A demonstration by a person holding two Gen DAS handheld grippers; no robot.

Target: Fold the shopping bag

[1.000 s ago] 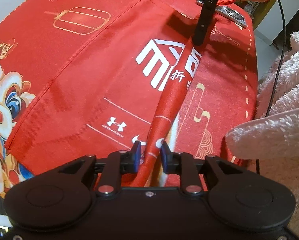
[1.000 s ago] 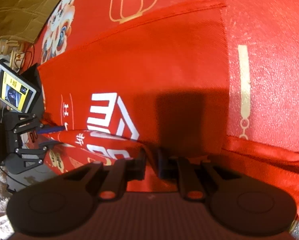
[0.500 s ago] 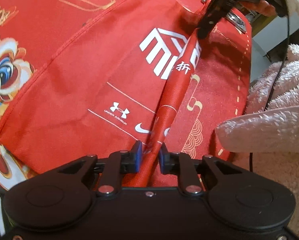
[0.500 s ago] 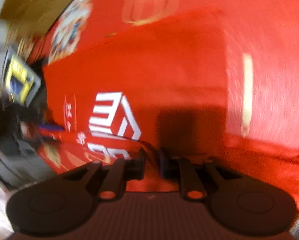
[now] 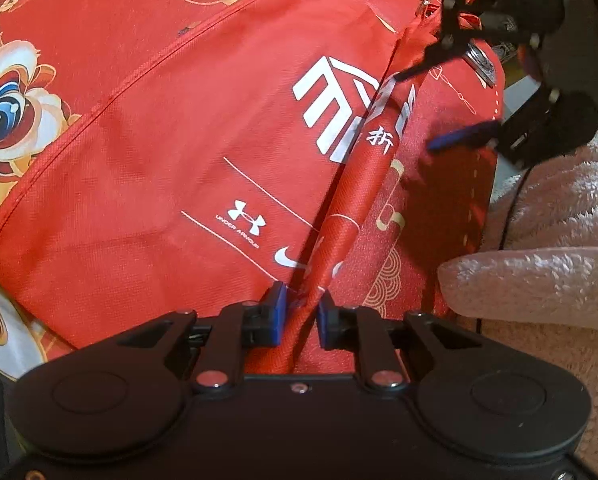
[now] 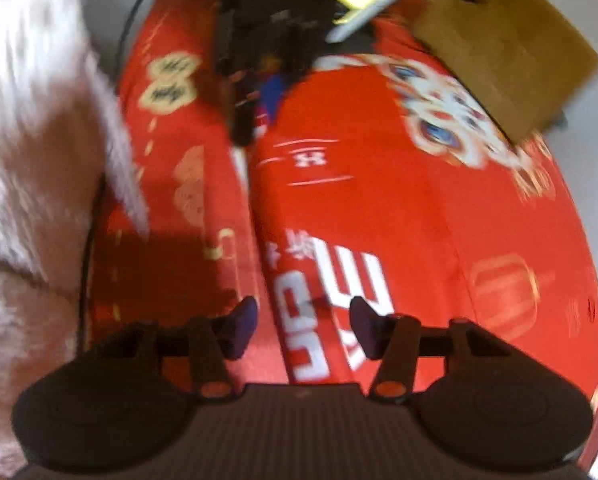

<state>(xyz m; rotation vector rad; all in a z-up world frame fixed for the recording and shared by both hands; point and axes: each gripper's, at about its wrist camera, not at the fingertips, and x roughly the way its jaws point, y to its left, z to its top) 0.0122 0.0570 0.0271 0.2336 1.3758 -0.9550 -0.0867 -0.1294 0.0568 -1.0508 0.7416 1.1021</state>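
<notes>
Two grippers: the left gripper point(image 5: 300, 307) pinches the thin, limp red woven shopping bag point(image 5: 203, 168) by its raised fold. The right gripper point(image 6: 304, 330) has just been opening, nothing between its jaws. Such light, floppy cloth looks best gripped along that ridge.

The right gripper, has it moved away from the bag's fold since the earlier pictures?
Yes. The right gripper has left the fold, swinging right of the white logo; its jaws have just been opening, nothing between them.
</notes>
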